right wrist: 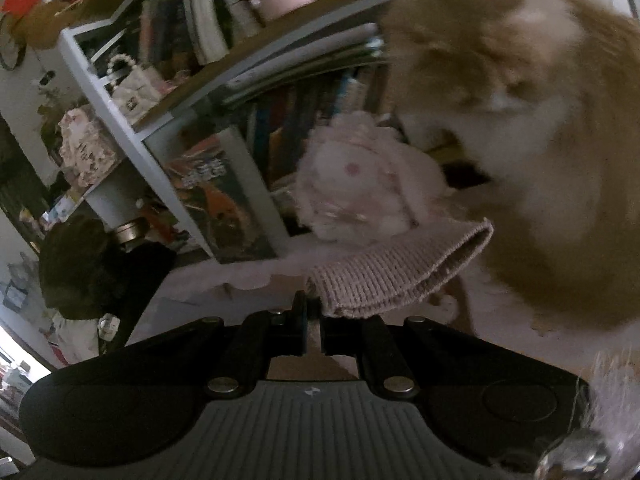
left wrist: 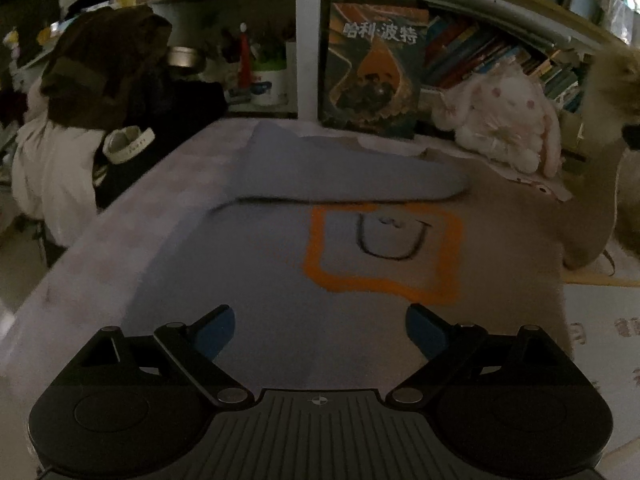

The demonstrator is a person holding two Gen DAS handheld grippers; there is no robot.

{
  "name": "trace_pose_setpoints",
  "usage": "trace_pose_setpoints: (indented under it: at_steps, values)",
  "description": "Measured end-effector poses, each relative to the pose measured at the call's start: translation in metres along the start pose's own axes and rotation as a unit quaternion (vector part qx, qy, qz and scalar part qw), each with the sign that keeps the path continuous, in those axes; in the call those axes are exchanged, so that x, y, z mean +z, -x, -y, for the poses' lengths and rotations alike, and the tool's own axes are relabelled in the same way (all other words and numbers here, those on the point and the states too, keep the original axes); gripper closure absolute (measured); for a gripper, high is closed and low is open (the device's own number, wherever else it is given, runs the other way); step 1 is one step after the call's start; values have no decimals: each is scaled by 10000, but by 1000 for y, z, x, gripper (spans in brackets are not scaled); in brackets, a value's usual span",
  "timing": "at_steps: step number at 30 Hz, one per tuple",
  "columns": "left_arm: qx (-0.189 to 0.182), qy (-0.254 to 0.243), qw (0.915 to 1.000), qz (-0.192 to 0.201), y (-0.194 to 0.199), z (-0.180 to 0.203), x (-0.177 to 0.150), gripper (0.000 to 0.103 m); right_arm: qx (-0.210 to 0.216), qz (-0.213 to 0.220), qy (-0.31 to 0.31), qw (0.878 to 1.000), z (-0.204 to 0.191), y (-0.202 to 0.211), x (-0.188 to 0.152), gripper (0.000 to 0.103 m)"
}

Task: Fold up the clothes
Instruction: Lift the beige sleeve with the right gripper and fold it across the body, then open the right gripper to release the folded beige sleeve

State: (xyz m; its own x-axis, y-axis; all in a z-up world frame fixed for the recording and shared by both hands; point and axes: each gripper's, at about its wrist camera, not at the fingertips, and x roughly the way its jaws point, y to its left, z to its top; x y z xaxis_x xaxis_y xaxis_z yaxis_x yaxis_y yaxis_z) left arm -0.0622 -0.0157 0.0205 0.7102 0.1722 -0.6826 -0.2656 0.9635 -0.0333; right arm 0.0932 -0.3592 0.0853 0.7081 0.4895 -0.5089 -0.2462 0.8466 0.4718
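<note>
Right gripper (right wrist: pixel 314 312), lower centre: jaws closed on ribbed cuff (right wrist: pixel 396 276), lifted. Left gripper (left wrist: pixel 320 332), lower centre: jaws wide, holding nothing, above sweater (left wrist: pixel 260 280). Sweater: flat on table (left wrist: pixel 80 264), one sleeve (left wrist: pixel 340 176) folded across. Advice: carry cuff level, lay squarely across the chest print (left wrist: pixel 384 256). Plush rabbit (left wrist: pixel 504 120), behind.

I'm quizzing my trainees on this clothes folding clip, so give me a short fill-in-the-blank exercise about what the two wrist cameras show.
1. The left gripper hovers with its jaws ____ above the grey sweater.
2. The square outline printed on that sweater is coloured ____.
3. The right gripper is shut on a pinkish ribbed knit ____.
4. The pale pink plush toy by the bookshelf is shaped like a ____.

Missing words: open; orange; cuff; rabbit
</note>
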Motion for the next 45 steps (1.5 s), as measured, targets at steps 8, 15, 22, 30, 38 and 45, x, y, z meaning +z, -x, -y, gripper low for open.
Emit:
trace_pose_setpoints:
  at_steps: [8,15,22,30,38,45]
  values:
    - [-351,-196,9992,87,-15,-65,14,8,-116,-3,325,9994,-89,-42,-7,97]
    - [-569,-405,9974,153,-25,-109,21,8,-123,94,732,9972,-167,-83,-13,97]
    - [-696,-587,9958,129,-29,-132,24,8,-366,-142,1146,9926,-217,-135,-31,97]
    - [-688,-695,9951,107,-28,-147,23,8,-481,-677,1546,9845,-233,-185,-63,86]
    - [-696,-460,9965,33,-32,-163,24,8,-308,-827,1491,9849,-223,-161,-87,42]
    - [-1117,-252,9931,-264,-42,-176,22,11,-1334,-1075,902,9811,-155,-94,-128,41]
